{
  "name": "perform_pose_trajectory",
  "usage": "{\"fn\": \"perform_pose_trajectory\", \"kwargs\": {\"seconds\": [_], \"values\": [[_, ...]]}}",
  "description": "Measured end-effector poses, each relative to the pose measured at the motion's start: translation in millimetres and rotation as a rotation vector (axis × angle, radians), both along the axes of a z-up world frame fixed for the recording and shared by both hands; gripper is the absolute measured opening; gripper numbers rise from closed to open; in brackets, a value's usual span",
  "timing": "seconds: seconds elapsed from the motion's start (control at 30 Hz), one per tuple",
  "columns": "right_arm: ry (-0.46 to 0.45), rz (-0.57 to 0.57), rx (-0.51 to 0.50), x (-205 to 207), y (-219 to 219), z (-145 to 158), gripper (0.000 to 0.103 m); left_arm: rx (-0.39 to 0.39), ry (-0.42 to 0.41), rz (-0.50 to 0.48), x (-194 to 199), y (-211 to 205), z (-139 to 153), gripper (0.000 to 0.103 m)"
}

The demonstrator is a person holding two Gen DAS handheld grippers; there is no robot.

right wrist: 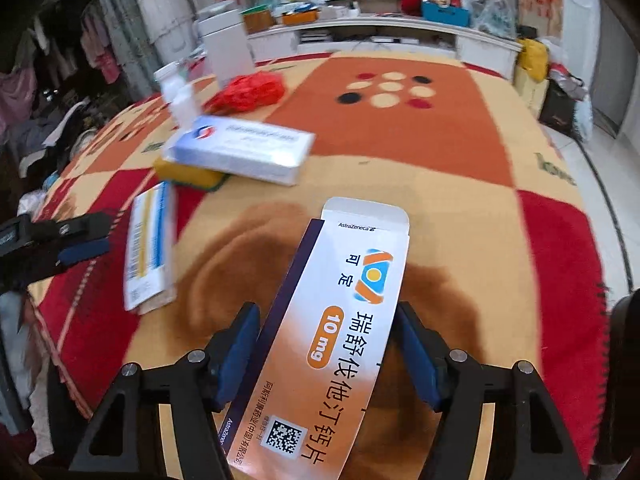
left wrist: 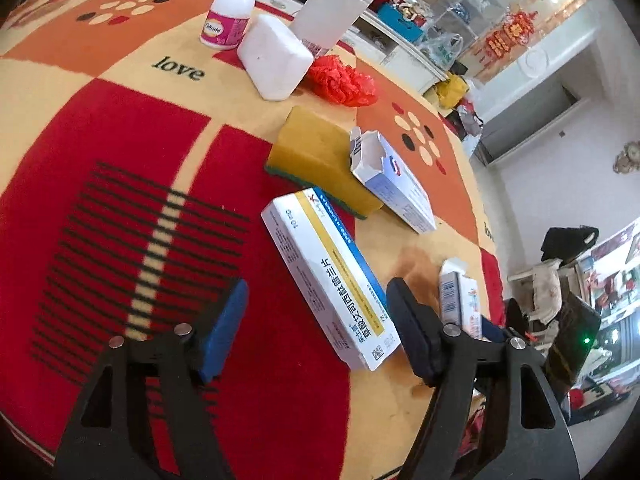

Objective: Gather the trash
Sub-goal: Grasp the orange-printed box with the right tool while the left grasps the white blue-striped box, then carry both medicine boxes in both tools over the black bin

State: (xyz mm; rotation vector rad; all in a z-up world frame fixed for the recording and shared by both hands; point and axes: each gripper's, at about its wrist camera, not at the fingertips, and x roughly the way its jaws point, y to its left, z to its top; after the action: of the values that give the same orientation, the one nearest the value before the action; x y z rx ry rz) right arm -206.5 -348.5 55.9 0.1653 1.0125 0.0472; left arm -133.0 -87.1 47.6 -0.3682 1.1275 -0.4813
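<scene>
My right gripper (right wrist: 326,344) is shut on an orange-and-white medicine box (right wrist: 344,320), held above the table; the box also shows at the right in the left wrist view (left wrist: 458,300). My left gripper (left wrist: 320,328) is open and empty, with a white, yellow and blue medicine box (left wrist: 332,276) lying between its fingers; that box shows in the right wrist view (right wrist: 150,248). A torn-open blue-white box (left wrist: 394,184) leans on a yellow sponge (left wrist: 320,160). A crumpled red plastic bag (left wrist: 340,80) lies further back.
A white pill bottle (left wrist: 228,12), a white block (left wrist: 274,58) and a tall white container (left wrist: 336,4) stand at the far side. The table wears a red, orange and cream cloth (left wrist: 100,160). Cluttered shelves stand beyond the table edge.
</scene>
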Motion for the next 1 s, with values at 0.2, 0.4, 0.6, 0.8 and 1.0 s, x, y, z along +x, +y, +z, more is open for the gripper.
{"fn": "perform_pose_trajectory", "kwargs": {"seconds": [0.2, 0.4, 0.6, 0.8, 1.0], "values": [[0.022, -0.044, 0.044, -3.2, -15.7, -0.9, 0.071, 0.064, 0.010, 0.054, 7.3, -31.7, -10.3, 0.071], [0.009, -0.021, 0.019, -9.9, -7.5, -1.6, 0.077, 0.219, -0.066, 0.089, 8.4, -63.6, -10.9, 0.071], [-0.041, 0.011, 0.020, -16.0, -12.8, -2.4, 0.066, 0.230, -0.117, 0.024, 0.1, -62.2, -12.9, 0.059], [-0.072, -0.004, 0.041, -26.8, -29.5, 12.2, 0.060, 0.154, -0.114, -0.059, -18.0, -64.5, 2.1, 0.050], [-0.102, -0.047, 0.044, -47.3, -51.2, 27.4, 0.060, 0.140, -0.175, -0.155, -39.6, -98.1, 22.7, 0.050]]}}
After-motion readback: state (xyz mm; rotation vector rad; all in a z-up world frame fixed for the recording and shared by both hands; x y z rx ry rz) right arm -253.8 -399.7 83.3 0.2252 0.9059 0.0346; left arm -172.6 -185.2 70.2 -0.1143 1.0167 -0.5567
